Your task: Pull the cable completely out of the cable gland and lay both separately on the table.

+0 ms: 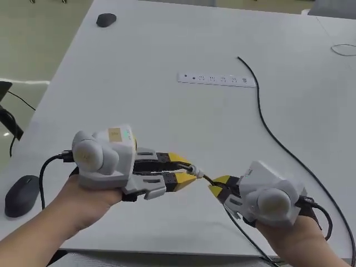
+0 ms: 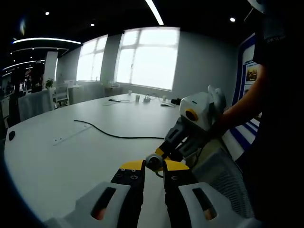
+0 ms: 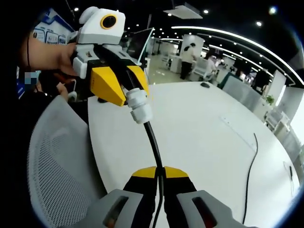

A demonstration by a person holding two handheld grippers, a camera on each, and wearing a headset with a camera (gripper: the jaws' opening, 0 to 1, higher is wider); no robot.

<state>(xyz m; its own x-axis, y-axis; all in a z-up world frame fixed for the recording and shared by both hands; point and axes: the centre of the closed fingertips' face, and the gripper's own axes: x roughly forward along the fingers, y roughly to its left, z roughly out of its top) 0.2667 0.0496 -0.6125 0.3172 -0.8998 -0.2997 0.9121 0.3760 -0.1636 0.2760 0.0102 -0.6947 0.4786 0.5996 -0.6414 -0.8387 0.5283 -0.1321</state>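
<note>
A white cable gland (image 3: pixel 138 104) is pinched between the yellow tips of my left gripper (image 1: pixel 192 171), seen end-on in the left gripper view as a round gland (image 2: pixel 154 162). A black cable (image 3: pixel 154 142) runs out of the gland straight into my right gripper (image 3: pixel 160 172), which is shut on it a short way off. In the head view both grippers hover above the near table edge, the right gripper (image 1: pixel 218 187) facing the left, with a short stretch of cable (image 1: pixel 204 178) taut between them. The cable's tail hangs down behind the right gripper.
A white power strip (image 1: pixel 217 79) lies mid-table with a long black cord (image 1: pixel 272 136) curving toward the right edge. One black mouse (image 1: pixel 21 194) sits at the near left, another mouse (image 1: pixel 105 20) at the far left. A mesh chair back (image 3: pixel 57 166) stands below the table edge.
</note>
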